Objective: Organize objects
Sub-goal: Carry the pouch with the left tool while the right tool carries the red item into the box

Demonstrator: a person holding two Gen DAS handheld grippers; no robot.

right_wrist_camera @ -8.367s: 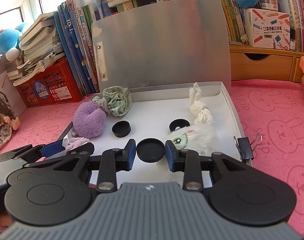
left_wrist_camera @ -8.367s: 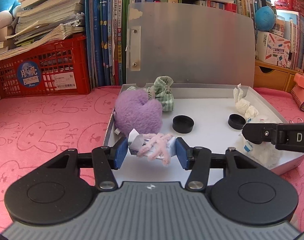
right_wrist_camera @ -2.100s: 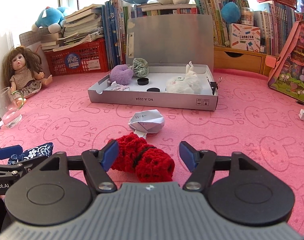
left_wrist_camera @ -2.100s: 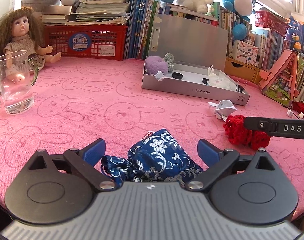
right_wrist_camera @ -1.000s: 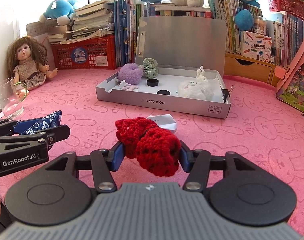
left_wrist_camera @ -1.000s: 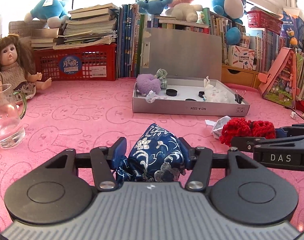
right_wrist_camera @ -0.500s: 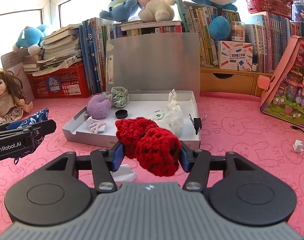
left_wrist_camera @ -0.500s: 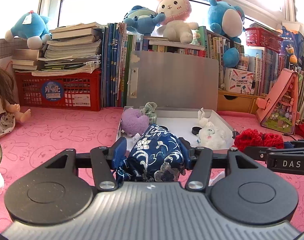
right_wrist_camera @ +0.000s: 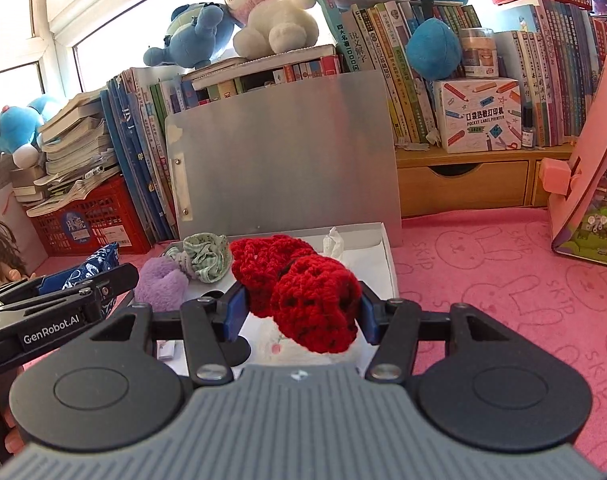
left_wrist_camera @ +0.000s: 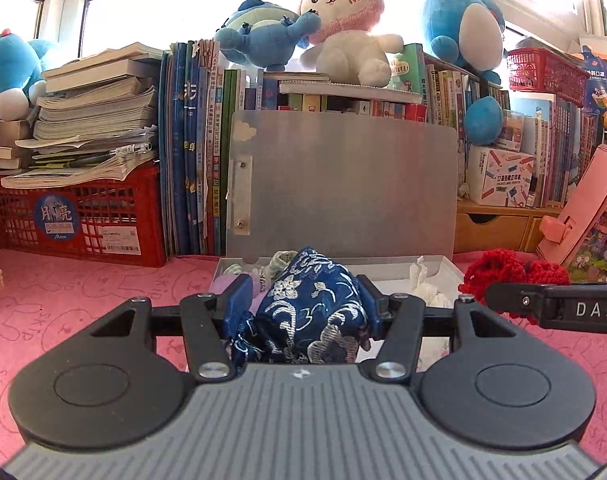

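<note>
My left gripper [left_wrist_camera: 305, 304] is shut on a blue pouch with a white flower pattern [left_wrist_camera: 309, 310], held above the near left part of the open white box [left_wrist_camera: 443, 270]. The right gripper [right_wrist_camera: 301, 306] is shut on a red crocheted piece [right_wrist_camera: 303, 286] and hangs over the box [right_wrist_camera: 387, 264], right of the left one. In the box lie a purple plush heart [right_wrist_camera: 161, 282], a green checked scrunchie [right_wrist_camera: 205, 258], a black cap [right_wrist_camera: 239, 354] and a white tissue twist [right_wrist_camera: 335, 246]. The held things hide much of the box floor.
The box's grey lid [right_wrist_camera: 283, 148] stands upright behind it. A red crate [left_wrist_camera: 75, 220] under stacked books, upright books and plush toys line the back. A wooden drawer unit [right_wrist_camera: 463, 188] and a pink toy house [right_wrist_camera: 587, 200] stand at the right on the pink mat [right_wrist_camera: 503, 280].
Both grippers have carried their loads forward and slightly up from the open mat to above the box. The box and back shelf now look much closer. The grips are unchanged.
</note>
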